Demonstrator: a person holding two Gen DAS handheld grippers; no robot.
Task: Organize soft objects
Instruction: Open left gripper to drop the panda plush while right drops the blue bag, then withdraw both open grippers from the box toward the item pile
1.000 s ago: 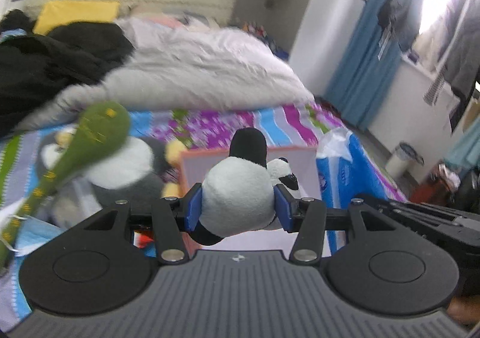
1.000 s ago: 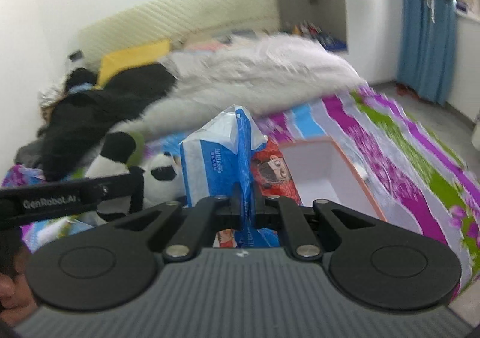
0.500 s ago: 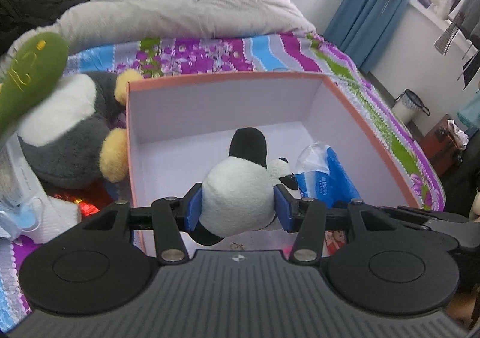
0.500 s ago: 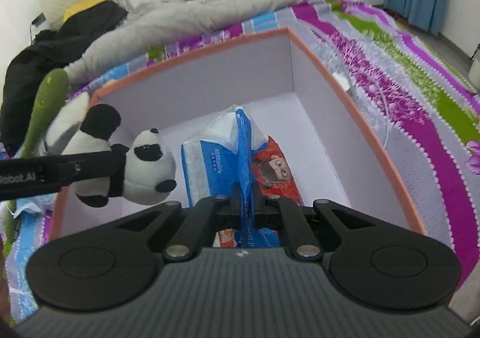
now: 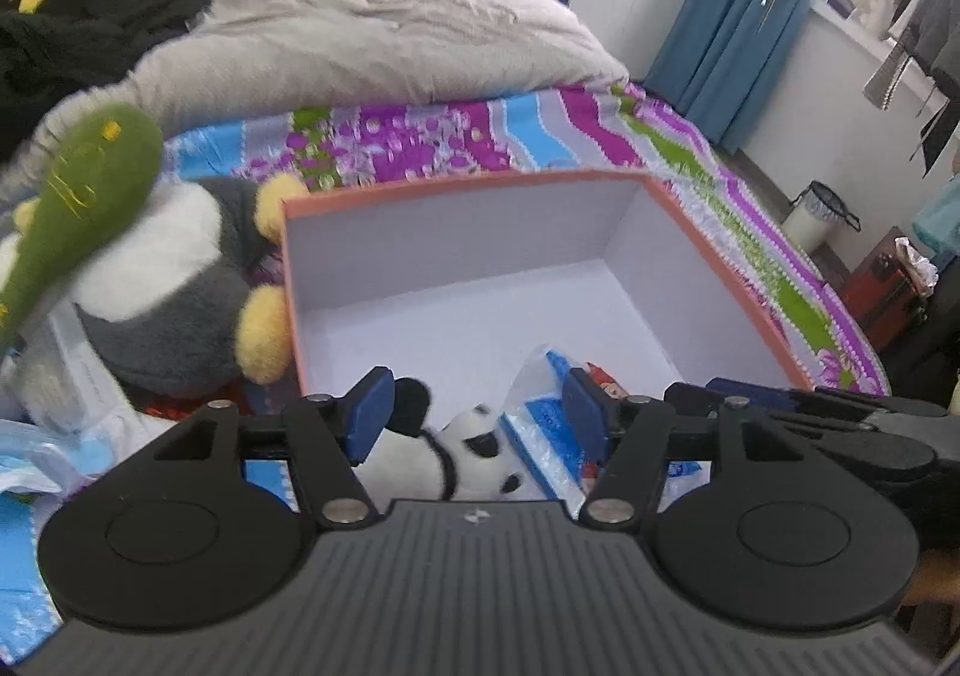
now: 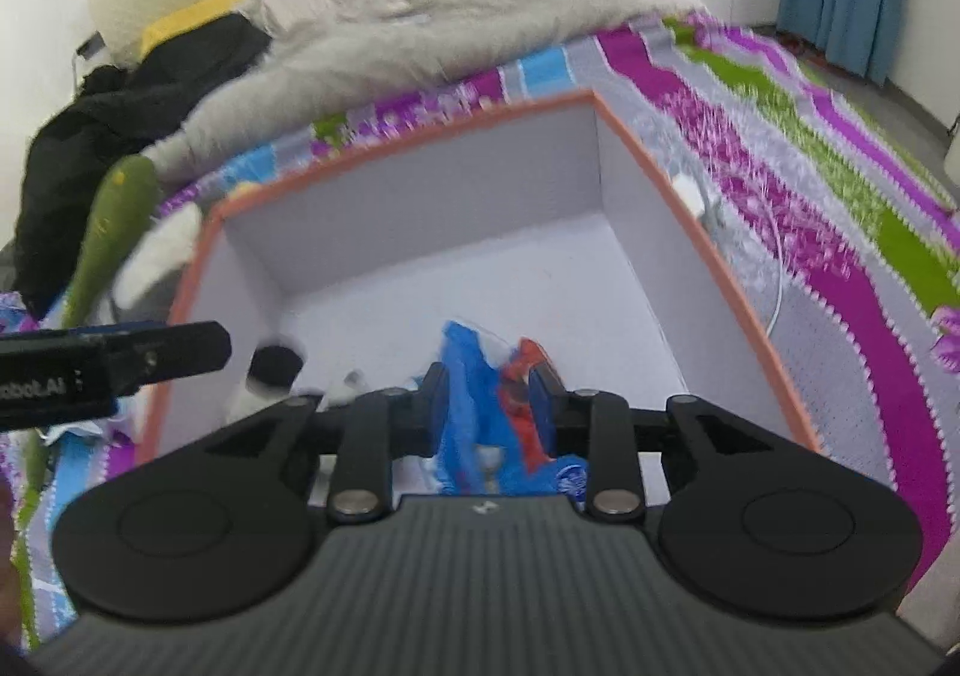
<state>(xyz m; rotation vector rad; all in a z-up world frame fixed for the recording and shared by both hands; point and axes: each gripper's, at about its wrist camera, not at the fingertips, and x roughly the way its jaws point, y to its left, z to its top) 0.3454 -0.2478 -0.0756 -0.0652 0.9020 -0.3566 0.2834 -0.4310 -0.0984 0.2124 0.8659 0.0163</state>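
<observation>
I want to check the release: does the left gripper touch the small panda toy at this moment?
Apart. In the left wrist view the left gripper is opening, and the small panda toy lies below its blue pads, clear of both.

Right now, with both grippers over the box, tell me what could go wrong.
1. The right gripper is opening, but the tissue pack sits between its fingers and may snag as it withdraws.
2. The panda lies below the opening left gripper; lowering could squash it.

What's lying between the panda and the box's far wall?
Nothing: in the left wrist view, bare white floor runs from the panda to the far wall of the box. The tissue pack sits beside the panda, to its right.
</observation>
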